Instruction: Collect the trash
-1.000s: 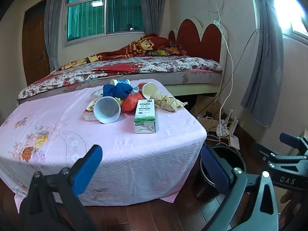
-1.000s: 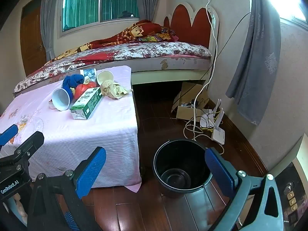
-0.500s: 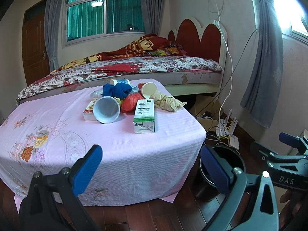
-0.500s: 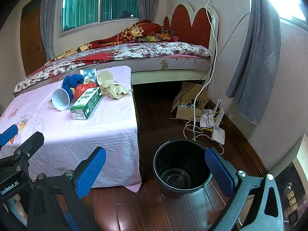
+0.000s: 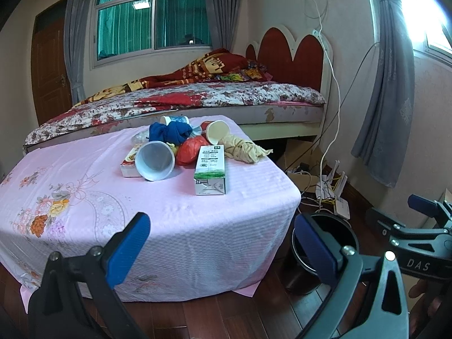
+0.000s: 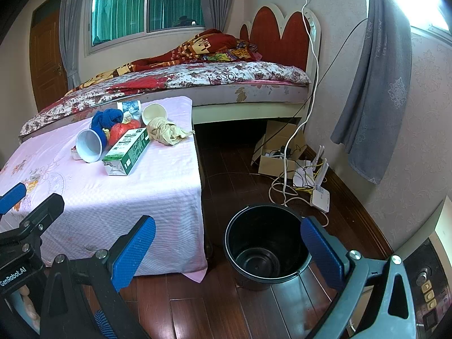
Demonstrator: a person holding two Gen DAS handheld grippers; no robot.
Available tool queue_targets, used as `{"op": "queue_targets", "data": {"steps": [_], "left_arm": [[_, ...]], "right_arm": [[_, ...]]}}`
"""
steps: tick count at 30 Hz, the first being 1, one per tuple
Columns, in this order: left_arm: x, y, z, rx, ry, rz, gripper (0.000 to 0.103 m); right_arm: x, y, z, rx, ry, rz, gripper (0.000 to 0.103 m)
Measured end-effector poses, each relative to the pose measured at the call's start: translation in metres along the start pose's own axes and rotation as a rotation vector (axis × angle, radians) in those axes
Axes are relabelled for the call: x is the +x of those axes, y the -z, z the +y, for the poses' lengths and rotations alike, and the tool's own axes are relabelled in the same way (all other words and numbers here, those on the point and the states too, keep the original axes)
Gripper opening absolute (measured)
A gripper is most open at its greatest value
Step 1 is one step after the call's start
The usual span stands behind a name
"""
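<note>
Two tools: left tool (image 5: pixel 221 244) and right tool (image 6: pixel 227 244), both with jaws spread wide and nothing between them.
Trash heap: bunched on the far part of the desk (image 5: pixel 84 197), ahead of both tools.
Carton (image 5: pixel 210 169): nearest piece; lies flat, long axis running away from the left tool, which faces it squarely.
Other pieces: white cup (image 5: pixel 154 160) on its side, mouth toward the left tool; blue cloth (image 5: pixel 169 132); red bag (image 5: pixel 192 149); beige rag (image 5: pixel 244 149); paper cup (image 5: pixel 216 131).
Nearer arm: left, by my judgement.
Bucket (image 6: pixel 265 245): on the floor beside the desk, below the right tool; looks empty, though its bottom is dim.
</note>
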State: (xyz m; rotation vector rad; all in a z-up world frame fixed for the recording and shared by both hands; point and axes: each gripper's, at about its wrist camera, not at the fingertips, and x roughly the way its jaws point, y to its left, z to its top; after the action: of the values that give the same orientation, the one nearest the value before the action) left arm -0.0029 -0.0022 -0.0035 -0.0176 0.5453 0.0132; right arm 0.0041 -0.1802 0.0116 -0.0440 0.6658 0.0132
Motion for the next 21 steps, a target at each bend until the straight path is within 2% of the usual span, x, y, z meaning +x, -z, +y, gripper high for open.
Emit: {"op": "queue_targets", "data": {"steps": [21], "left_arm": [[-0.0005,-0.0033,-0.0012,0.001,0.009,0.000,0.102]], "right_arm": [[0.0020,0.0011,0.0006,0.000,0.000,0.003,0.103]]}}
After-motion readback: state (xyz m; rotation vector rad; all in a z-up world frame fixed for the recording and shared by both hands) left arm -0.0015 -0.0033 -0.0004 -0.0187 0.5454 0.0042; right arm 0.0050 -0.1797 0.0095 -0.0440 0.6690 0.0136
